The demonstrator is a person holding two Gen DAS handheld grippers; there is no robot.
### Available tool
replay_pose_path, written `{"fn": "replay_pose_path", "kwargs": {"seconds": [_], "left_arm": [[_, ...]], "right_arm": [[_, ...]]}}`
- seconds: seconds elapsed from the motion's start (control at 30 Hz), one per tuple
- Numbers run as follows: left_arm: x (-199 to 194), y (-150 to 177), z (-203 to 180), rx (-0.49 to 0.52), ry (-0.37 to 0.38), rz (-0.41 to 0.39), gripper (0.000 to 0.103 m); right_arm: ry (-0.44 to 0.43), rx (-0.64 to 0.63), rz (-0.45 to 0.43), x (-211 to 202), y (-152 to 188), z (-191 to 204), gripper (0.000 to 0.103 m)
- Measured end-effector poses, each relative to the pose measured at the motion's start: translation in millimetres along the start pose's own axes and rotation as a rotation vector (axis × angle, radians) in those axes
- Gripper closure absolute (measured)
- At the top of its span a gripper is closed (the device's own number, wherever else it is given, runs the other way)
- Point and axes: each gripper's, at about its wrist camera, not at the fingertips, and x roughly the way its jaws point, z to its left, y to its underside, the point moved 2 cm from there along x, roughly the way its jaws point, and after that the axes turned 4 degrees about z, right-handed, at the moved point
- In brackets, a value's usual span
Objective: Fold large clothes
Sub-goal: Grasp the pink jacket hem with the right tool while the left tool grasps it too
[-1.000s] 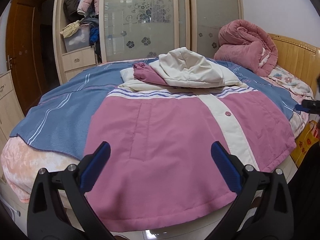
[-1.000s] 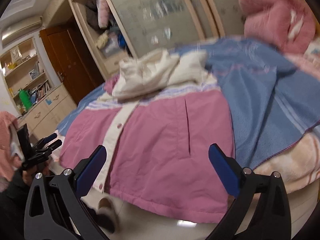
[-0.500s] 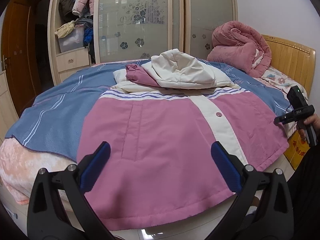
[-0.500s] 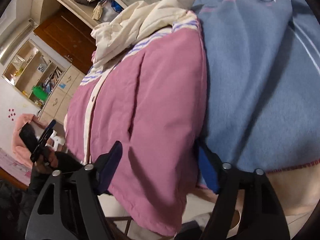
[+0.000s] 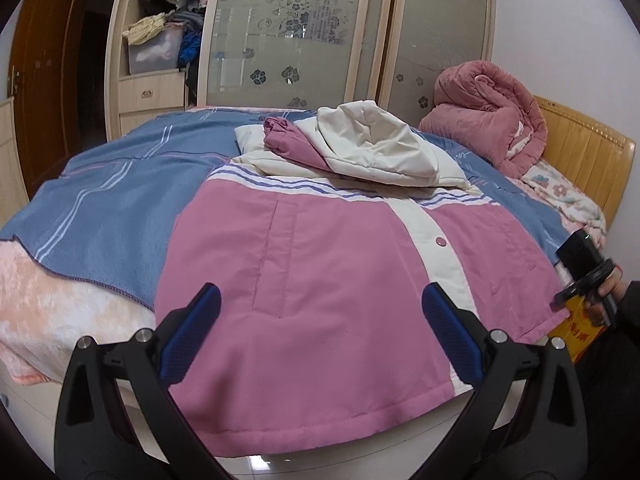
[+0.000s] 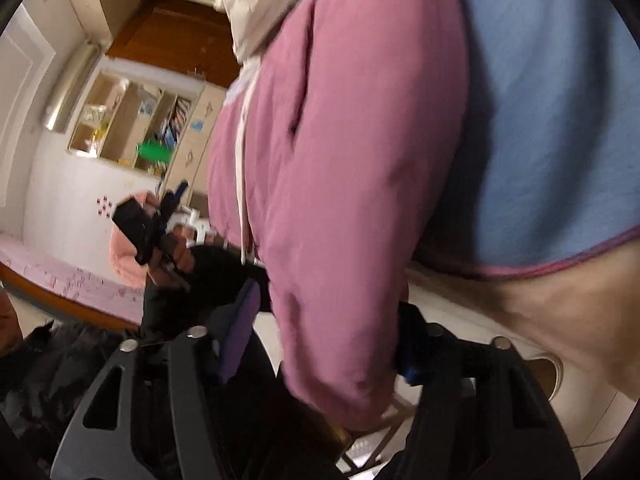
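A large pink jacket (image 5: 320,280) with a cream button strip and cream hood (image 5: 372,144) lies spread on the bed, its hem hanging over the near edge. My left gripper (image 5: 320,332) is open and empty, just in front of the hem's left part. My right gripper (image 6: 324,340) is at the jacket's right hem corner (image 6: 340,320); the pink cloth lies between its fingers, which are still apart. The right gripper also shows in the left wrist view (image 5: 588,276) at the jacket's right edge.
A blue striped blanket (image 5: 112,208) covers the bed over a peach quilt (image 5: 60,312). A rolled pink duvet (image 5: 488,108) sits by the wooden headboard (image 5: 588,152). A wardrobe with frosted doors (image 5: 288,36) stands behind. A yellow box (image 5: 576,332) is on the floor at right.
My right gripper has swung in low to the jacket's right hem corner and narrowed around the cloth. My left gripper has hardly moved and stays open.
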Motion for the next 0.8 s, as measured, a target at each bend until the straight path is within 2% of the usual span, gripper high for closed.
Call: {"fn": "replay_pose_path", "kwargs": {"seconds": [0.13,0.3,0.37,0.4,0.47,0.6,0.7,0.8], "left_arm": [[-4,-2,7,-0.017,0.044,0.013,0.002],[-17,-10,30,-0.027,0.088,0.052,0.002],[-20,-11,44,-0.031,0.082,0.077,0.002],[-19,-11,56,-0.041,0.079,0.114,0.002],[-15,-11,77,-0.106,0.090,0.164,0.002],[10,0,120,-0.279,0.223,0.323,0.002],[30,15,136,-0.375,0.297,0.442,0.002],[43,30,141,-0.434,0.336,0.529,0.002]], "right_arm": [[-0.049,-0.049,-0.029,1,-4,19,0.072],[-0.034,-0.127,-0.073,0,-6,46,0.087],[-0.035,-0.148,-0.124,-6,-6,55,0.090],[-0.034,-0.157,-0.164,-13,-5,62,0.091],[-0.046,-0.180,-0.243,-25,-2,76,0.092],[-0.103,-0.189,-0.401,-42,4,93,0.092],[-0.143,-0.195,-0.484,-54,2,98,0.092],[-0.185,-0.188,-0.529,-60,-5,97,0.092]]}}
